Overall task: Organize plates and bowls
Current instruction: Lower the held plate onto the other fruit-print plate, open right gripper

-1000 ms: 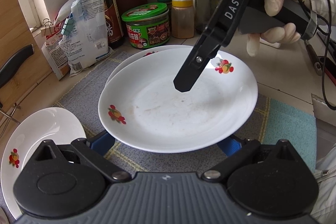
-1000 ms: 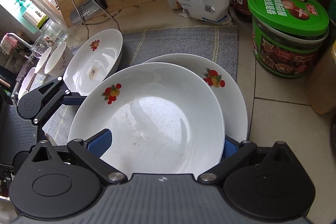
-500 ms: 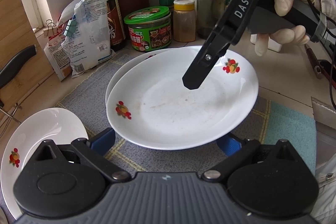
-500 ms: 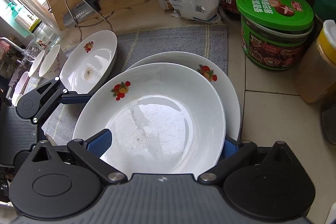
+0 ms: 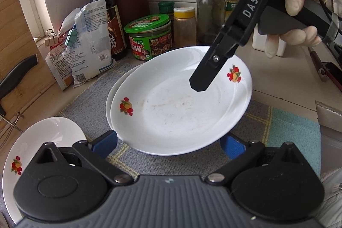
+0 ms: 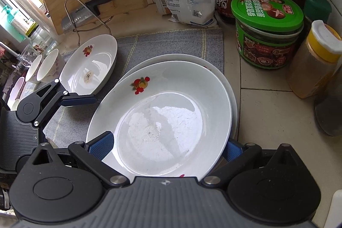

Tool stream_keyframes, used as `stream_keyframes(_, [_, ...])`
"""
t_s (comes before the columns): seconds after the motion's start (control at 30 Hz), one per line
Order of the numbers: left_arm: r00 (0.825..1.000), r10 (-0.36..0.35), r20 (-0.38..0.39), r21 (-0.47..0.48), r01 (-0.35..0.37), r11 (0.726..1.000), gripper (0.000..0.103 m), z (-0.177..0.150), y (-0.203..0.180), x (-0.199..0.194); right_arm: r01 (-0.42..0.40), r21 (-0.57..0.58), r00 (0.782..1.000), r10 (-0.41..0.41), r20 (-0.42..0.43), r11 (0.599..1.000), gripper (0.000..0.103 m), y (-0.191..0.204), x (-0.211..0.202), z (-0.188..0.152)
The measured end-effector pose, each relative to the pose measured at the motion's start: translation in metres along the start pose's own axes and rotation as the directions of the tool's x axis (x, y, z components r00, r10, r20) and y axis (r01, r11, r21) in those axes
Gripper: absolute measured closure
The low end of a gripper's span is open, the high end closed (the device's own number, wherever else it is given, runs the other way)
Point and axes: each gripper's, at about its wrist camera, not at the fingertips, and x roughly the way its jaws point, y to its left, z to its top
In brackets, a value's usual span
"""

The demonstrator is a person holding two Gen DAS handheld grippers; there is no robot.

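The top plate (image 5: pixel 179 104) has settled further onto the lower plate (image 6: pixel 232 87) between both grippers. The left gripper (image 5: pixel 168 143) and right gripper (image 6: pixel 168 146) stand spread, clamping nothing. Stiff, glazed, breakable: I'd grip its rim.

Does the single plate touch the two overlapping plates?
Apart. In the right wrist view, grey mat shows between the single plate and the overlapping plates.

Your top plate (image 6: pixel 162 119) is hiding most of the lower plate (image 6: pixel 232 87), while the frame edge is cutting off the side plate (image 5: pixel 42 138).
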Motion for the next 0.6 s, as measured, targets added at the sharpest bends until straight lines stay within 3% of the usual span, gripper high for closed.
stream_keyframes(0.6, [0.999,0.045,0.028,-0.047,-0.044,0.998,0.001,-0.003,-0.006,-0.025,0.044,0.015,0.999,-0.044,0.011,0.999,0.000,0.005,-0.009,-0.012])
